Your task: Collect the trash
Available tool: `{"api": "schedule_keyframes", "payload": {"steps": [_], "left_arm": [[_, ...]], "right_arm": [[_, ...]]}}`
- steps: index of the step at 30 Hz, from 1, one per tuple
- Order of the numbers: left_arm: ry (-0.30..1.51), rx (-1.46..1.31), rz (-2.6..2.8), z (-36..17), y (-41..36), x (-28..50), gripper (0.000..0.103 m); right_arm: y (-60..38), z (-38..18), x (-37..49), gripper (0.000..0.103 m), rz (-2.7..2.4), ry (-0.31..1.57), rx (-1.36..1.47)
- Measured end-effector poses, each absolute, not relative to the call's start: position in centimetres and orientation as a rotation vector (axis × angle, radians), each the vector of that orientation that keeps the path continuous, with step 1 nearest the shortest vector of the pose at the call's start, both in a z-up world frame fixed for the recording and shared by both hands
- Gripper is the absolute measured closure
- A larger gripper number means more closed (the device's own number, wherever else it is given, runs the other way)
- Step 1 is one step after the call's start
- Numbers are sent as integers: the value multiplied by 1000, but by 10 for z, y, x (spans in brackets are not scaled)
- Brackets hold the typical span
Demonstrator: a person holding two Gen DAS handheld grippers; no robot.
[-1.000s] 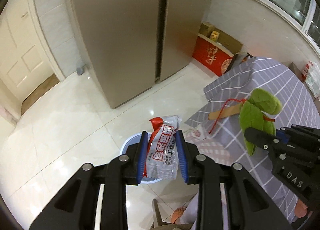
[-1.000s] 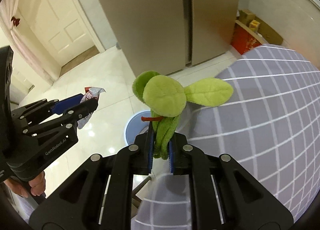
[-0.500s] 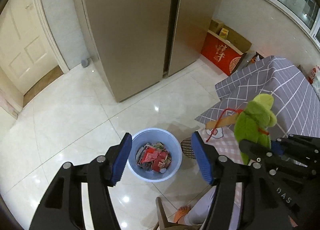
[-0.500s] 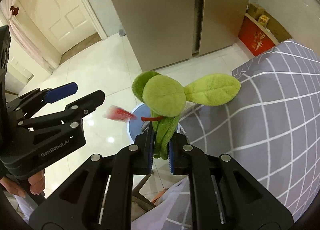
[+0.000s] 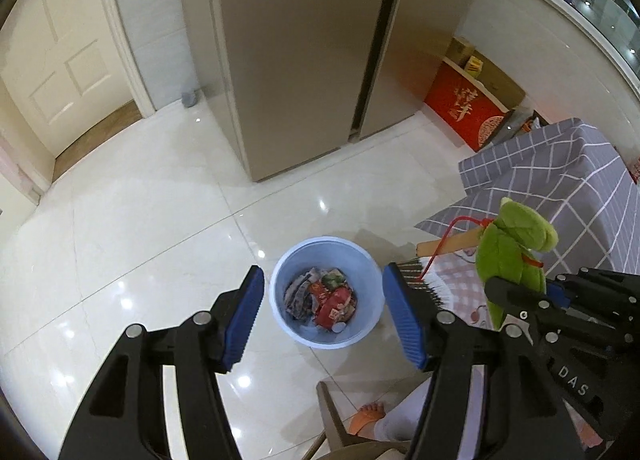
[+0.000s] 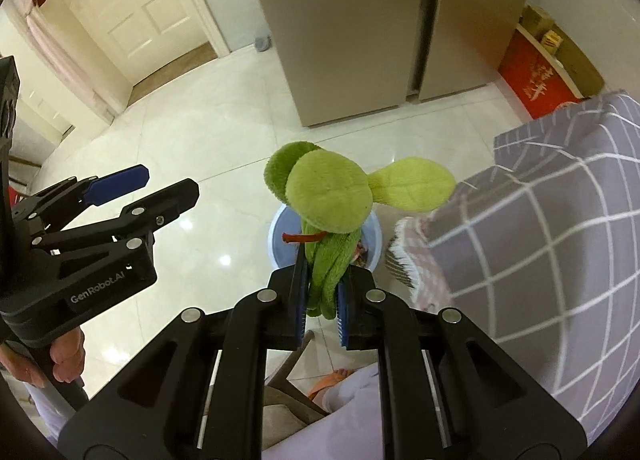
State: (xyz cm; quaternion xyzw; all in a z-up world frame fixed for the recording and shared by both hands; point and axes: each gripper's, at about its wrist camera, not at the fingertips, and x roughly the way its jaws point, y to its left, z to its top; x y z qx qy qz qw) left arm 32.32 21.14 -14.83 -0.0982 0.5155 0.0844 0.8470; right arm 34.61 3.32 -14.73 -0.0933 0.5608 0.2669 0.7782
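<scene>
**Packet dropped, plush toy next**

Since a second ago the left gripper has let go its snack packet; its jaws now stand wide apart and empty, the blue bin between and beyond them, the packet lying inside among other wrappers. The right gripper stays clamped on a green plush toy, held above the bin, beside the checked surface.

For a clean drop, I would centre the toy over the rim before releasing.

Readable: "GenRobot.AI" and "DAS" on the gripper bodies; the red box by the fridge carries gold characters.
</scene>
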Motion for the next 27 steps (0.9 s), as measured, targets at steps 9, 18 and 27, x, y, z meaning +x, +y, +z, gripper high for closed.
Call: {"api": "schedule_keyframes", "payload": {"steps": [9,18,27], "left_arm": [[1095,-216,224,-150,235,305,42],[1092,-229,213,-149,235,298,42],[1076,-229,205,-142,224,288,42]], "right_arm": [[56,-136,333,32,636,1097,-236],[56,-137,332,32,641,1097,-221],[48,-130,321,32,629,1099,-201]]}}
